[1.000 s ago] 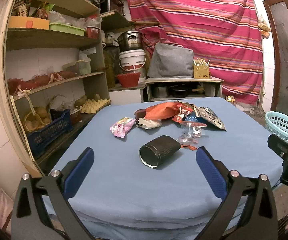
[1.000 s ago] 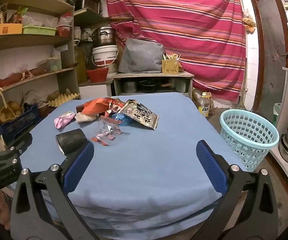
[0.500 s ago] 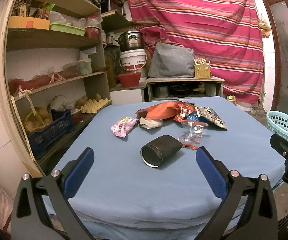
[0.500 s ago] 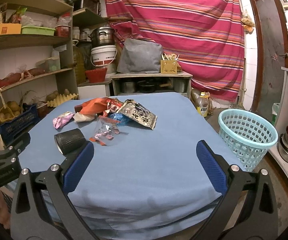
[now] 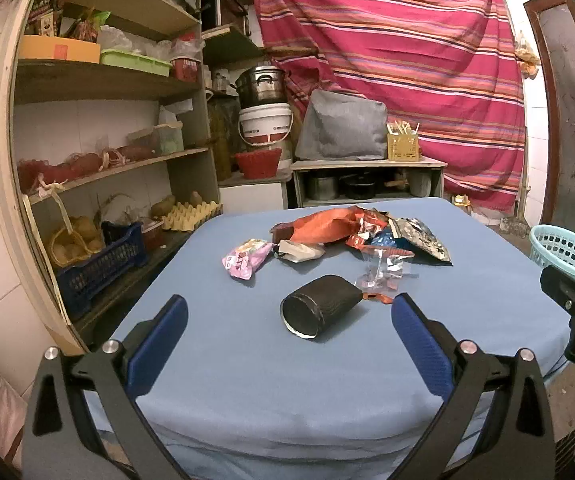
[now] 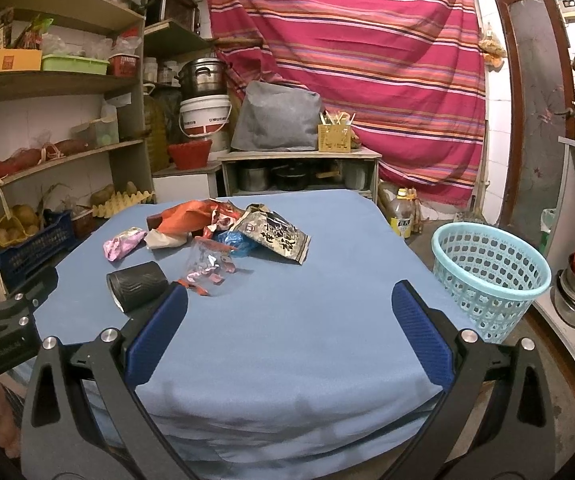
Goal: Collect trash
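On the bench (image 5: 247,360): black cup (image 5: 319,314) lying on its side, wrapper pile (image 5: 359,232) beyond it
Left claw (image 5: 287,344): spread wide, holding nothing, short of the cup
Right claw (image 6: 287,332): spread wide, holding nothing
Basket (image 6: 491,272): on the floor, right of the bench

Striped red curtain (image 5: 387,60) hangs behind cluttered shelves (image 5: 99,84), white bucket (image 5: 265,126).
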The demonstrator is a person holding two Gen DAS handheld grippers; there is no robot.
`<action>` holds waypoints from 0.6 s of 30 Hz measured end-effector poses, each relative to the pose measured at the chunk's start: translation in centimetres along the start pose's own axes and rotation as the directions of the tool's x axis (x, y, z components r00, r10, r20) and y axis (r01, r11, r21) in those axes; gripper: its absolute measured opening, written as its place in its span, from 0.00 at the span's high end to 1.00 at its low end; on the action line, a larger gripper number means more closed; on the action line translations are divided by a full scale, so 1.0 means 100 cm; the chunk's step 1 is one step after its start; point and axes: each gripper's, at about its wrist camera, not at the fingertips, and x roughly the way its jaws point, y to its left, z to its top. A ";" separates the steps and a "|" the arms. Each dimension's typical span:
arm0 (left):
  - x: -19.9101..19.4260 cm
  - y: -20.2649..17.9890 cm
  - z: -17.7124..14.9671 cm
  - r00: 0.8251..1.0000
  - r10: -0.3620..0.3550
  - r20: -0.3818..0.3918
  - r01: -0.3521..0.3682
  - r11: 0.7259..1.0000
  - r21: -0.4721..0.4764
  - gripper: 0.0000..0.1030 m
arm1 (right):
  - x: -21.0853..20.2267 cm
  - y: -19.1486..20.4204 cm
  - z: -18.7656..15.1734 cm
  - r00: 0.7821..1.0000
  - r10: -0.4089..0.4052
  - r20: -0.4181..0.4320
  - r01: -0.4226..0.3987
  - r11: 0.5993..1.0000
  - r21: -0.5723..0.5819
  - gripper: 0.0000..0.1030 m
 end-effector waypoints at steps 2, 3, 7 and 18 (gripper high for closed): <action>-0.001 0.000 0.000 1.000 -0.002 0.003 0.002 1.000 -0.002 0.03 | -0.001 0.000 0.000 1.000 0.001 0.003 -0.001 1.000 0.002 0.04; -0.001 0.000 0.000 1.000 -0.003 0.005 0.003 1.000 -0.004 0.03 | -0.001 0.001 0.000 1.000 0.001 0.004 -0.001 1.000 0.001 0.04; -0.002 0.001 0.001 1.000 -0.004 0.004 0.004 1.000 -0.004 0.03 | -0.001 0.002 0.001 1.000 0.001 0.003 -0.001 1.000 -0.002 0.04; -0.002 0.002 0.000 1.000 -0.003 0.005 0.003 1.000 -0.003 0.03 | -0.003 0.003 0.001 1.000 0.003 0.003 -0.003 1.000 0.000 0.04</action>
